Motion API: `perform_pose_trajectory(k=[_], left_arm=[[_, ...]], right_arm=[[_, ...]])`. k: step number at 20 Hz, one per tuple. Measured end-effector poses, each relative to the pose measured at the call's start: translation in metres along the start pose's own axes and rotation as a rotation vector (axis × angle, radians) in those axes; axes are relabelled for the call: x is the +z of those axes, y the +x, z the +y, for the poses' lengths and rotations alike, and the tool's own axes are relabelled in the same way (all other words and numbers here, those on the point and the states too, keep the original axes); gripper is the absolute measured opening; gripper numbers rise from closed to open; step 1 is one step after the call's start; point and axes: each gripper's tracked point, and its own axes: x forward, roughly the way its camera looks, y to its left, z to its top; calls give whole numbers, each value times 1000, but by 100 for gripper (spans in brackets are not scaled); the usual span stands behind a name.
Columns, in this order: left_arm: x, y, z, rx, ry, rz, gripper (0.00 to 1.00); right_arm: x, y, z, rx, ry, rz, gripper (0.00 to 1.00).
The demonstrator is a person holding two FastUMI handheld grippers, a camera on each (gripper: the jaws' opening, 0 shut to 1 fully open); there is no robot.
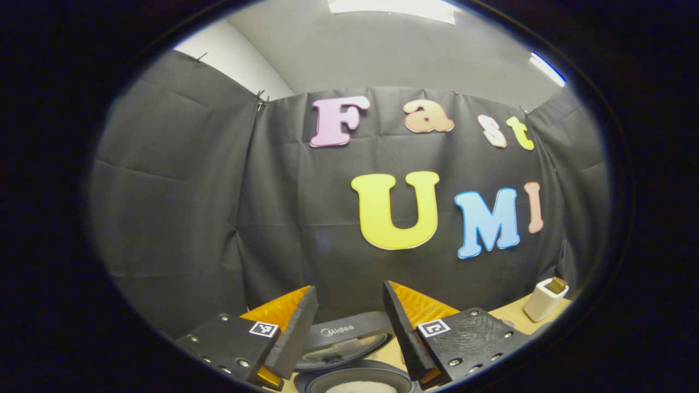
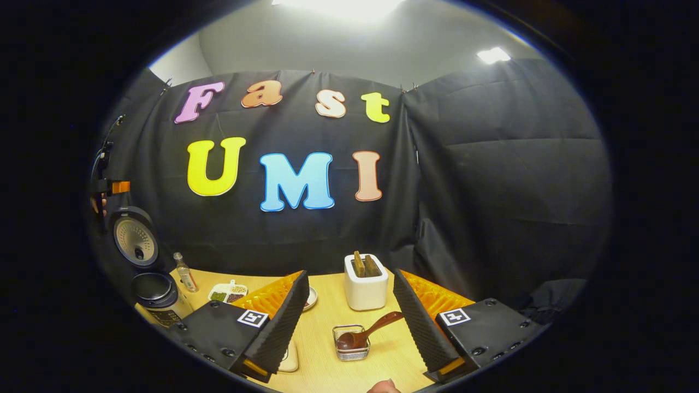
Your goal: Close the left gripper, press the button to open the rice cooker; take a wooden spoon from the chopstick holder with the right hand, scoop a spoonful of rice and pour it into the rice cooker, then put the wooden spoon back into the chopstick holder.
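While its lid stands raised, rice cooker [image 2: 150,284] dark, round, shiny.

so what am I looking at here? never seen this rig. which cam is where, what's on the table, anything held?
No robot arm: a person carries a two-finger gripper in each hand, each with a fisheye camera looking along its own fingers.

Left gripper view: the left gripper is open and holds nothing, above the rice cooker, whose lid is up.

Right gripper view: the right gripper is open and holds nothing, over a wooden table. Ahead stands a white chopstick holder with wooden handles sticking out. Nearer, a wooden spoon rests in a small wire basket. Far left are the open rice cooker, a small bottle and a divided dish of grains.
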Motion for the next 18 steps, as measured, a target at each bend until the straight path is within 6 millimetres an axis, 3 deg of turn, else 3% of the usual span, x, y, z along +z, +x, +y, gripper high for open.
perform_pose_trajectory(k=[3,7,8,9,11,17,18], left_arm=[[-28,31,16,25,6,54,75],[-57,49,21,48,-11,114,77],[-56,49,22,49,-12,104,77],[-55,48,22,50,-10,110,76],[-57,43,21,58,-25,122,76],[-66,12,5,70,-48,135,78],[-68,6,3,72,-48,137,80]], right_arm=[[-3,-1,10,-2,-24,8,98],[-7,-3,9,9,-11,26,98],[-7,-3,11,16,-7,28,94],[-7,-2,11,21,-9,29,98],[-5,0,11,33,-20,22,98],[-7,3,7,93,-31,25,99],[-9,7,15,102,-26,28,98]])
